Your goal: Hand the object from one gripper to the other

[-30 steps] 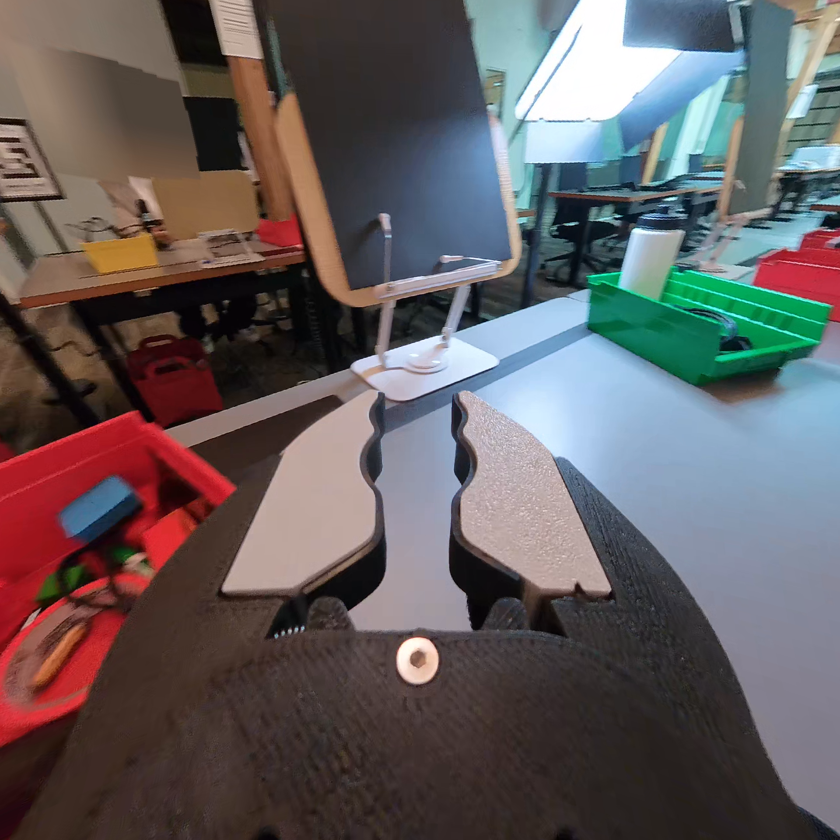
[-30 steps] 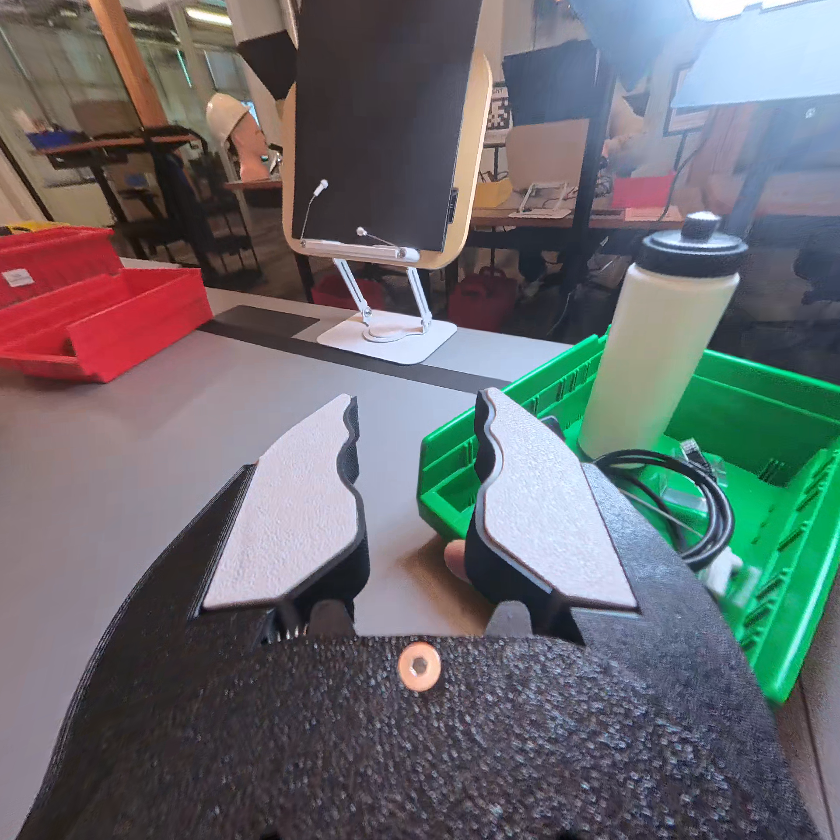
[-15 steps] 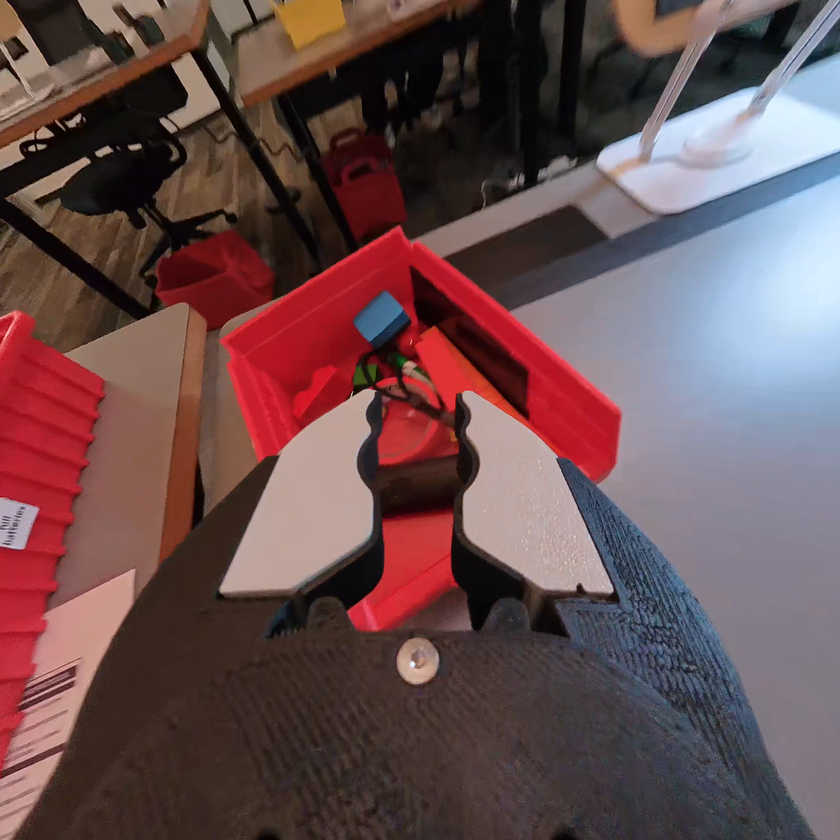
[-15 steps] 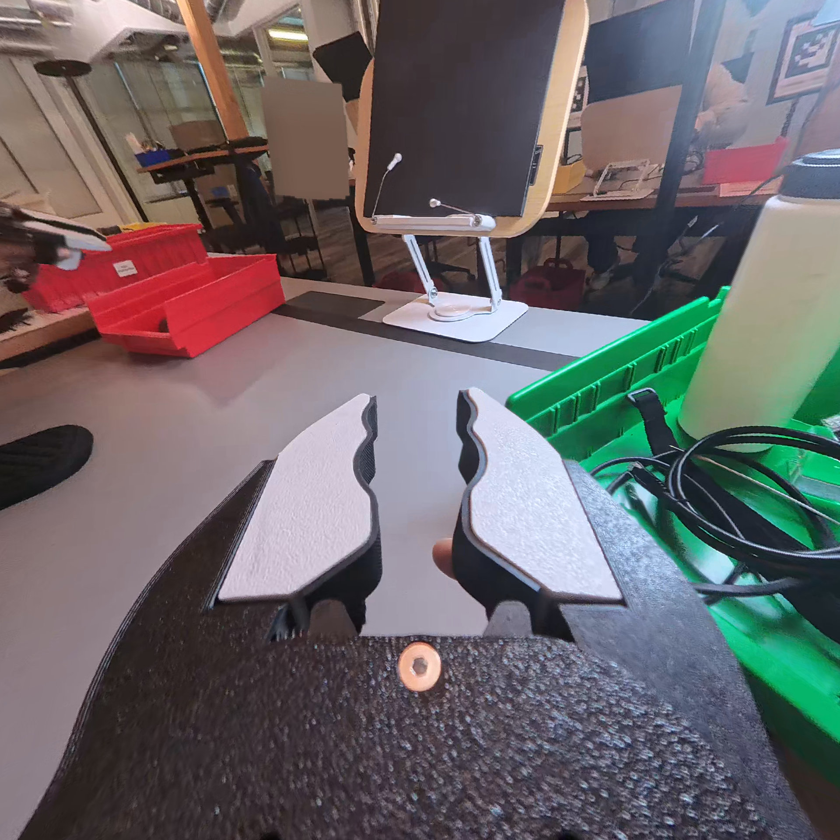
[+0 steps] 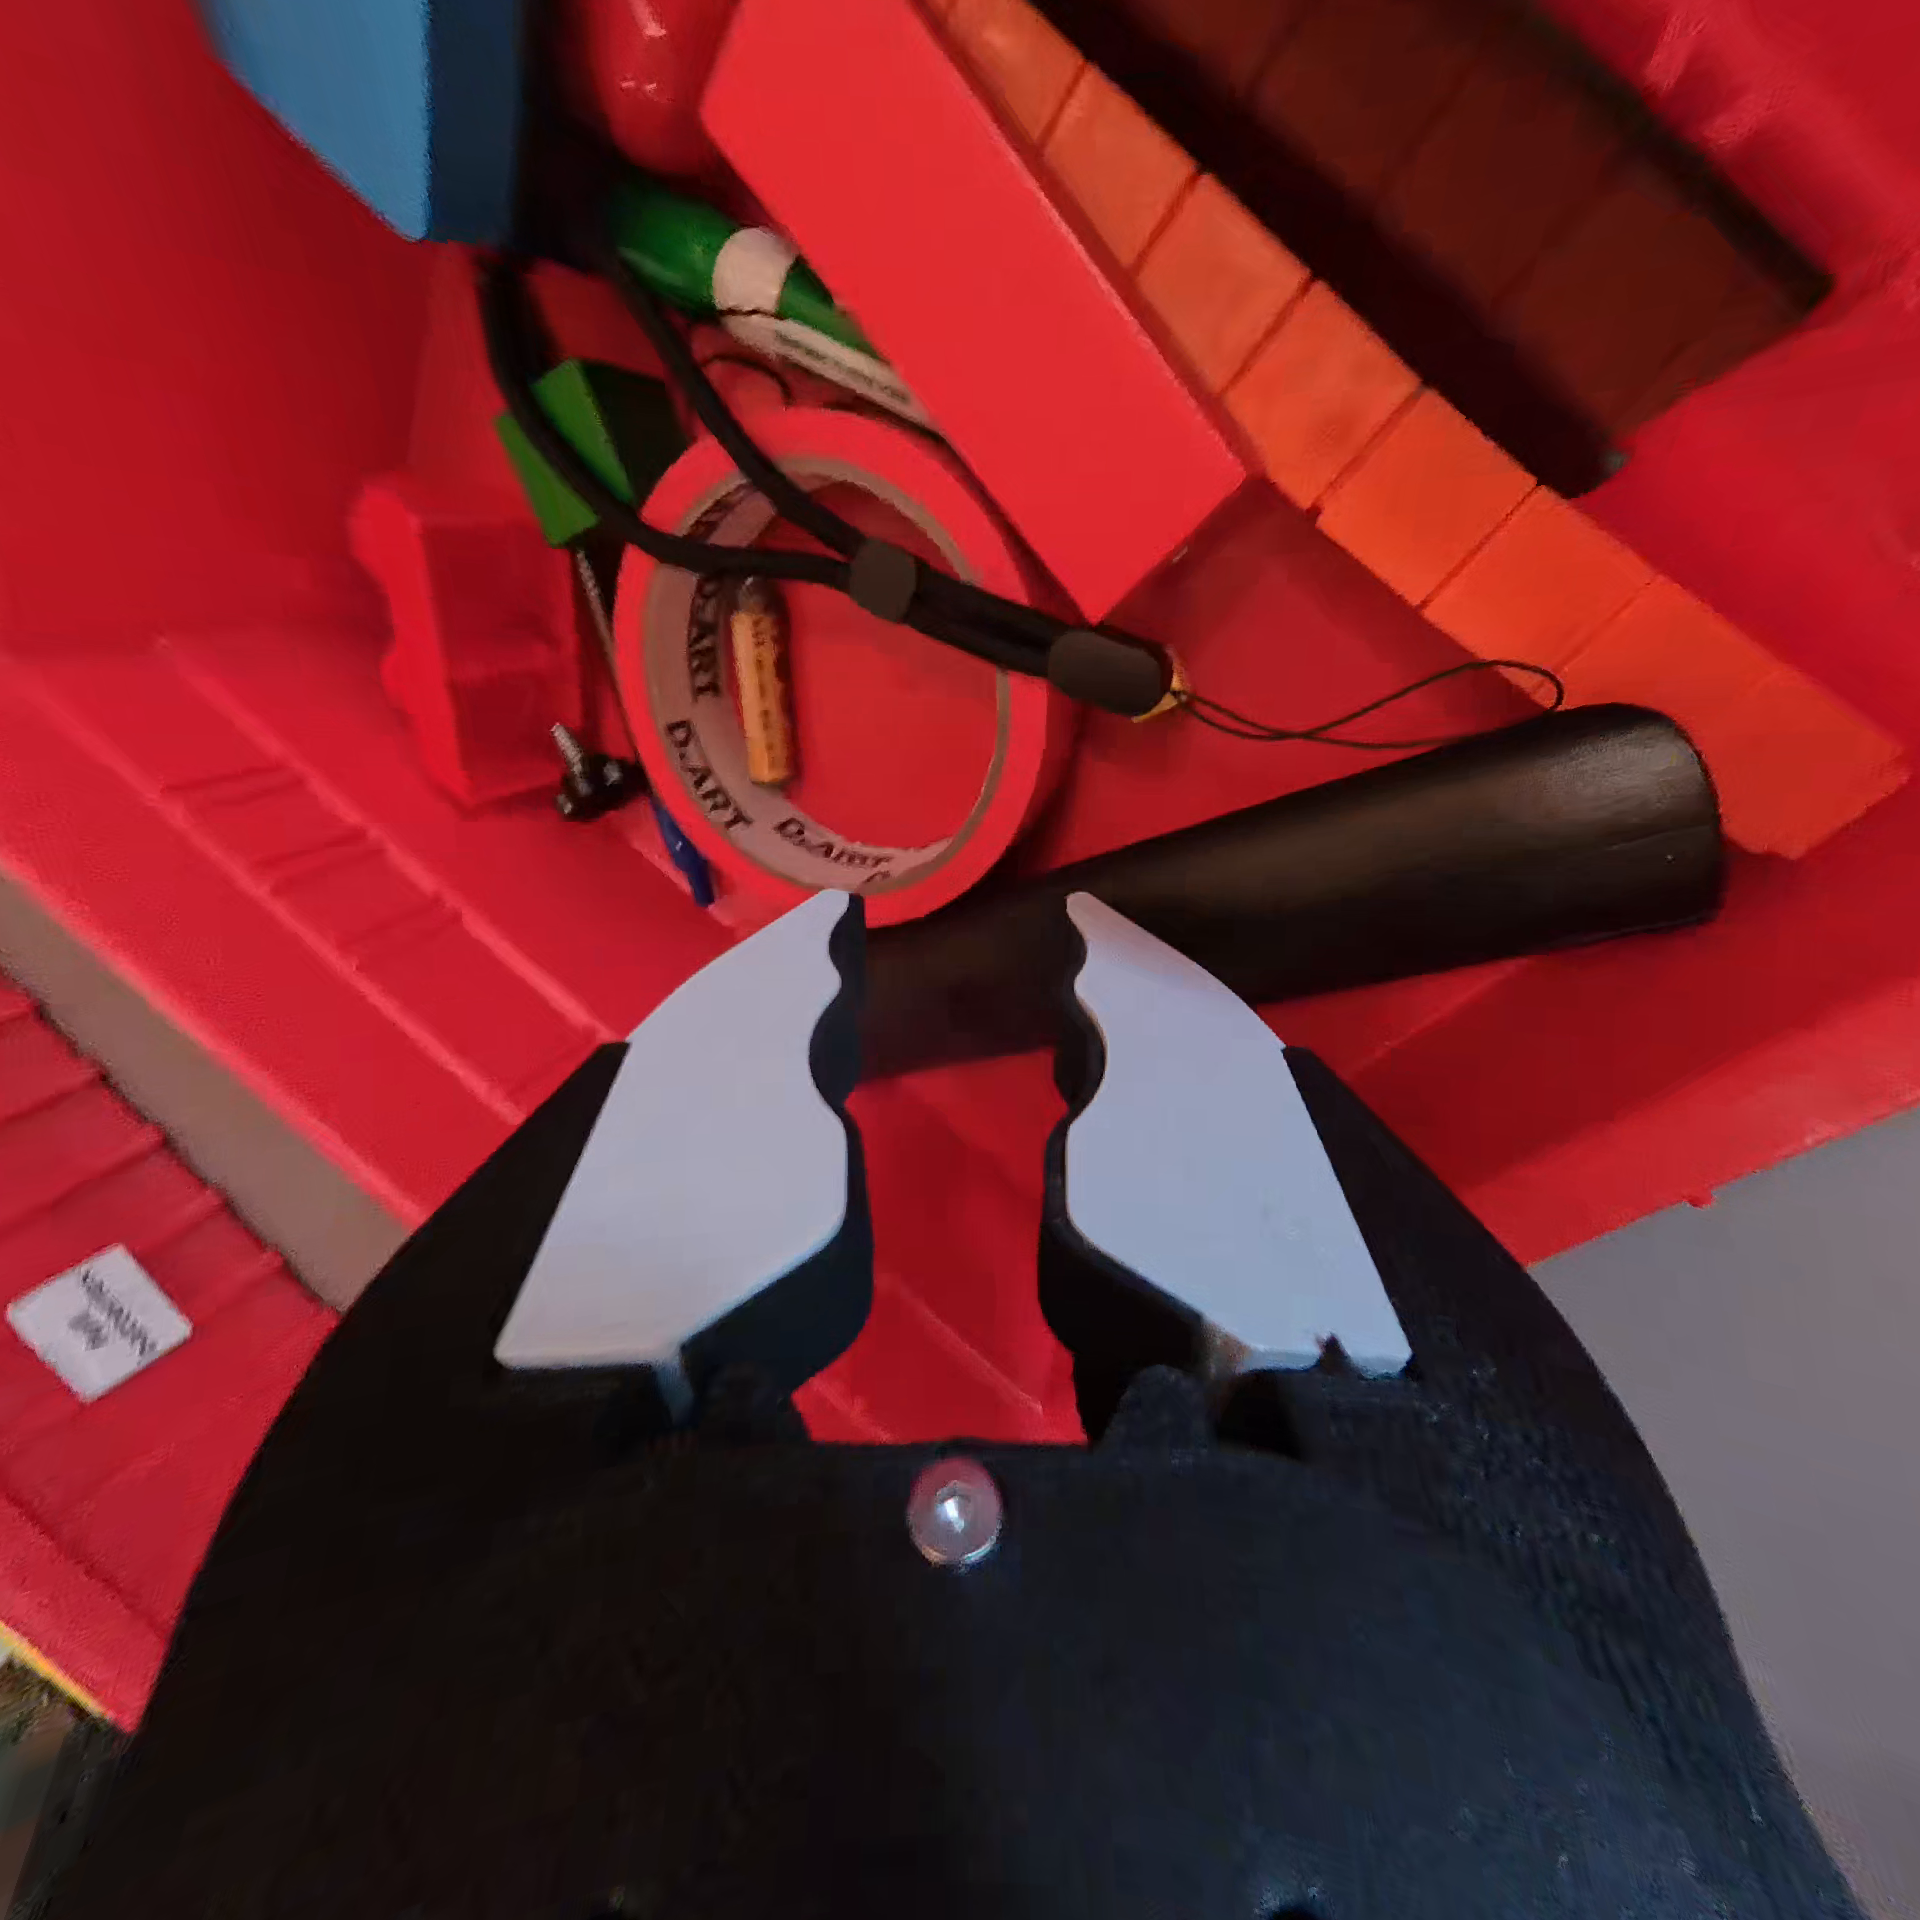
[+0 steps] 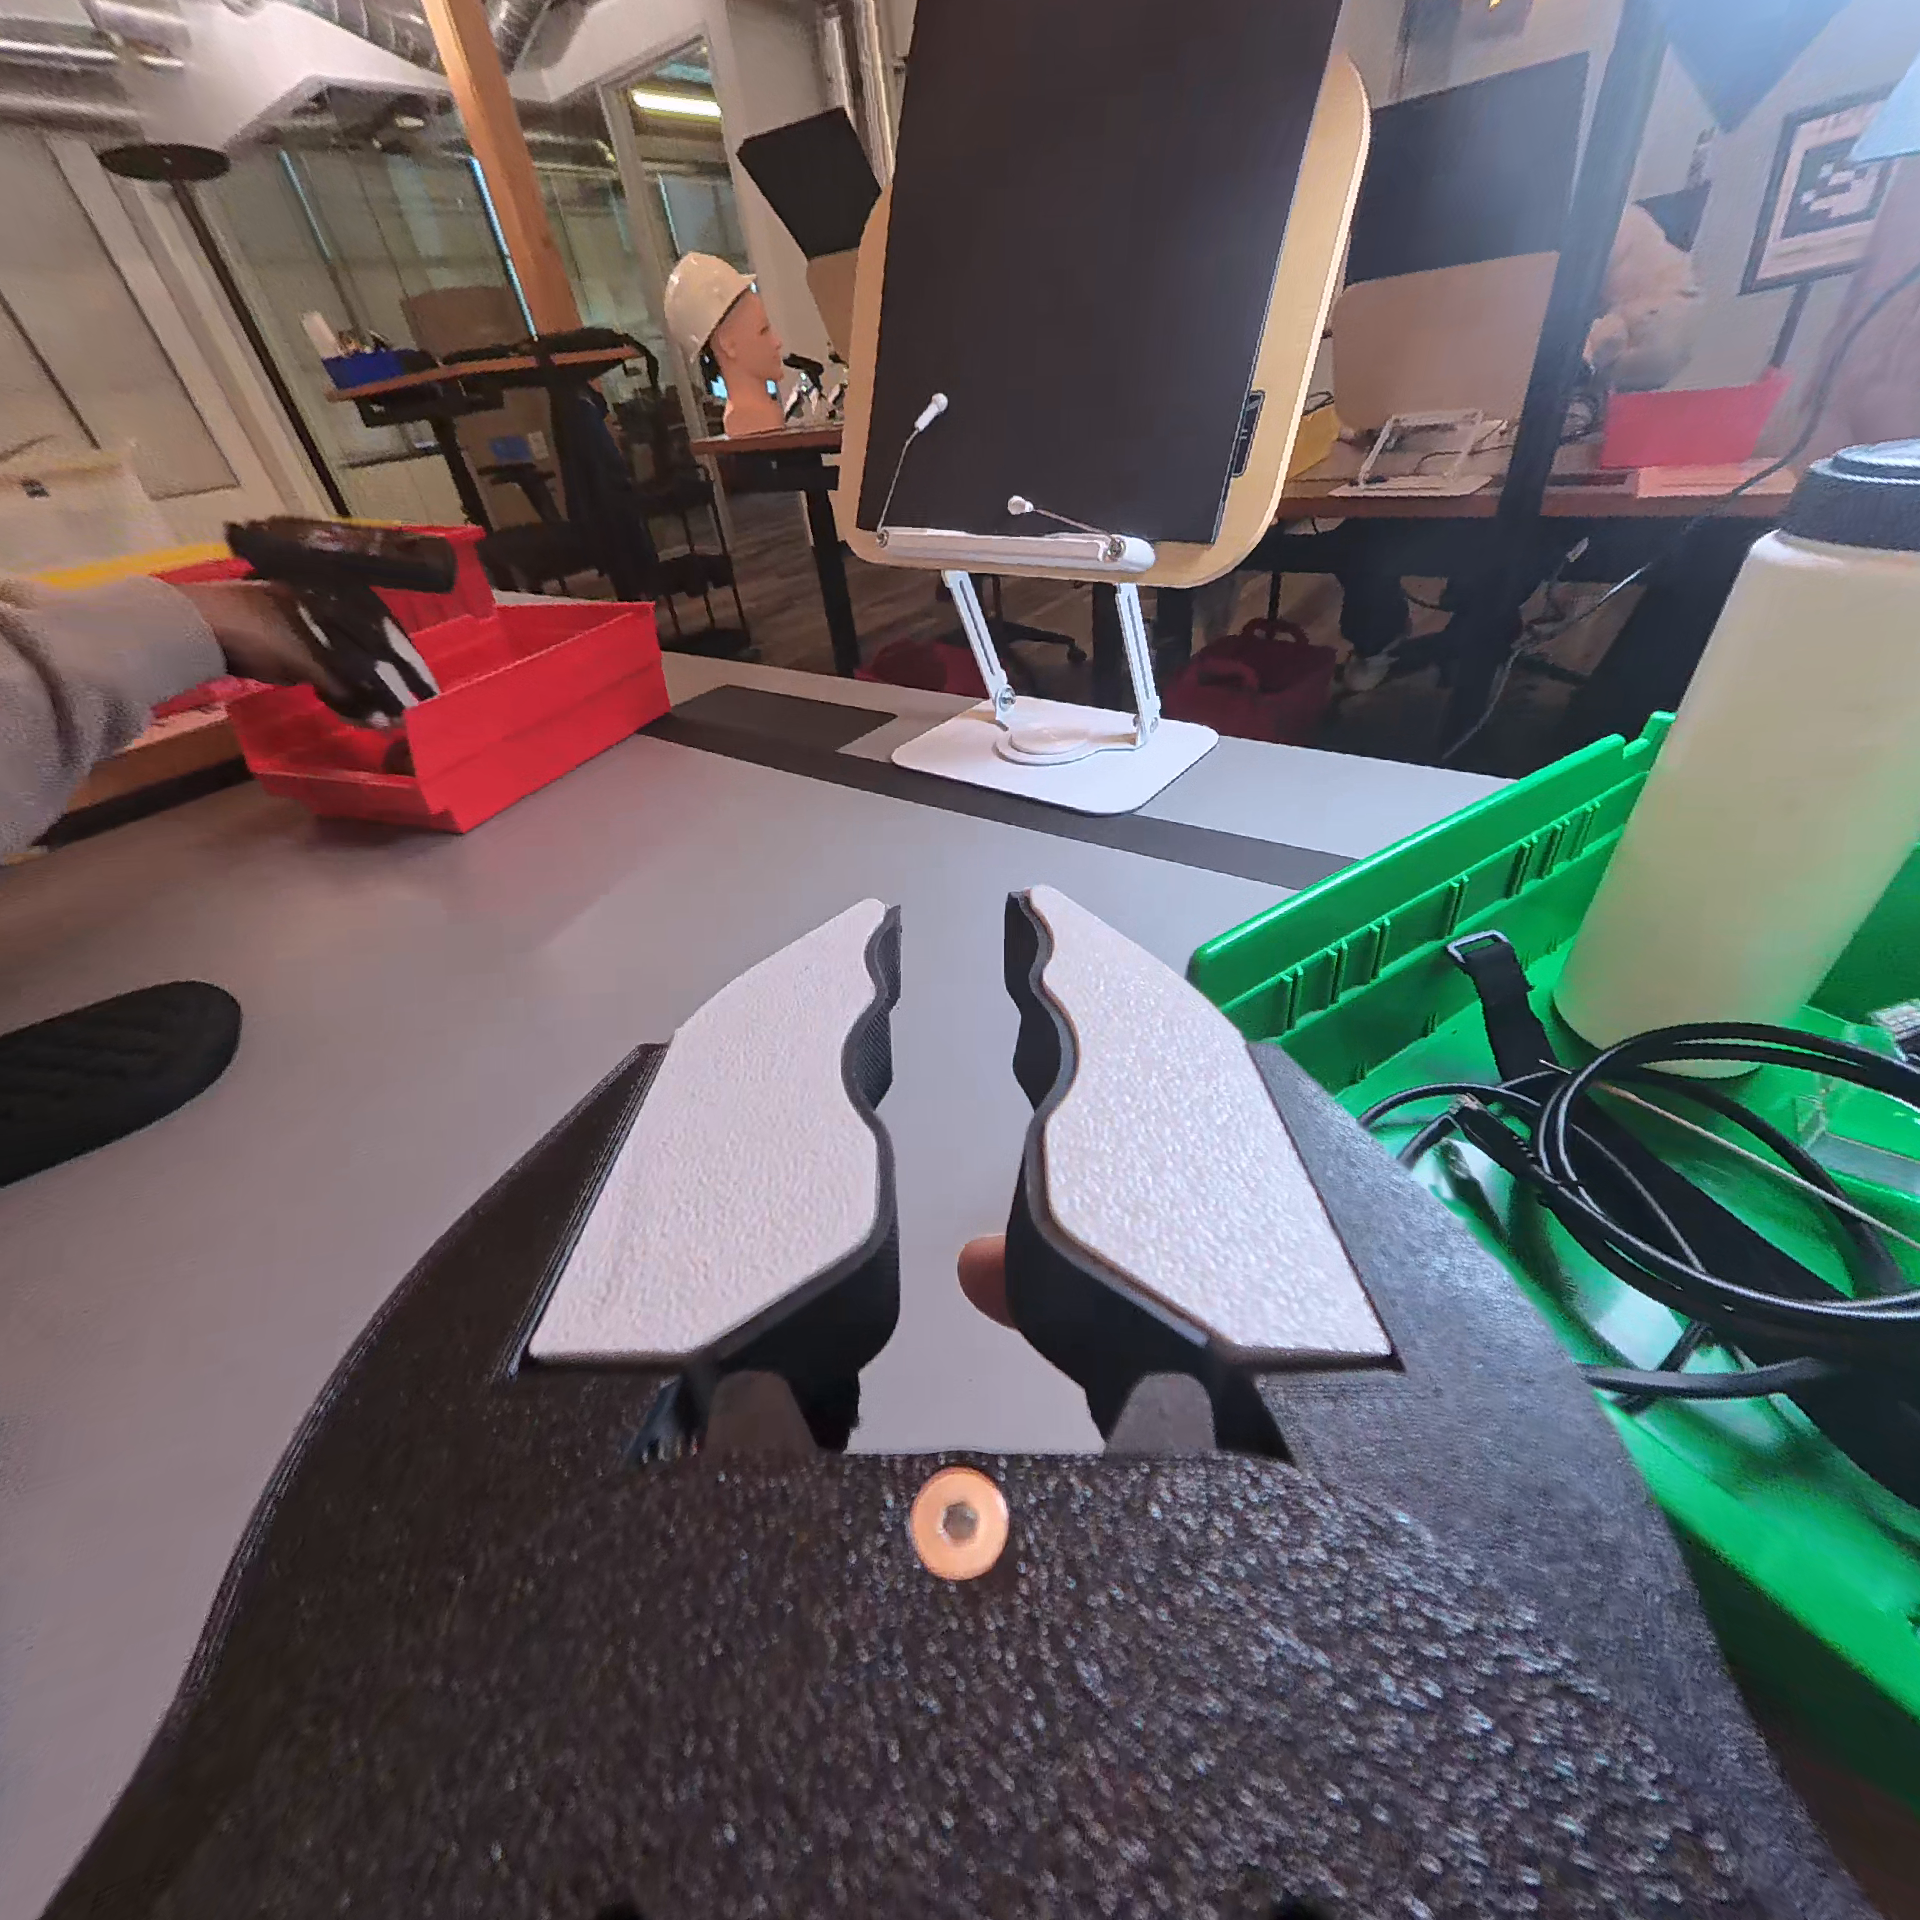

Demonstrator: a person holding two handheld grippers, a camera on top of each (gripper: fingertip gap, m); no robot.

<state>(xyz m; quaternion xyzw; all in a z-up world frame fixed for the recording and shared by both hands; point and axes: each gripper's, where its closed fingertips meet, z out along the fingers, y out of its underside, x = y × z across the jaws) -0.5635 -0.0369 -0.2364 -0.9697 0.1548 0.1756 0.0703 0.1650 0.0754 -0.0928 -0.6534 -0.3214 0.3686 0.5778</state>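
The left hand-held gripper [image 5: 961, 925] hangs inside the red bin [image 5: 260, 831], jaws apart astride the black cone-shaped object [image 5: 1351, 883] beside the tape roll [image 5: 831, 675]. The right hand-held gripper [image 6: 951, 935], jaws apart and empty, hovers over the grey bench [image 6: 416, 987] beside the green bin [image 6: 1351, 966], an open workshop room with desks behind.

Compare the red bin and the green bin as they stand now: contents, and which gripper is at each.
The red bin holds a roll of red tape, red and orange blocks and a black tapered handle; the green bin holds a white bottle and coiled black cable. The left gripper reaches into the red bin, open around the handle; the right gripper stays over the table beside the green bin, open and empty. Both are open-topped plastic bins.
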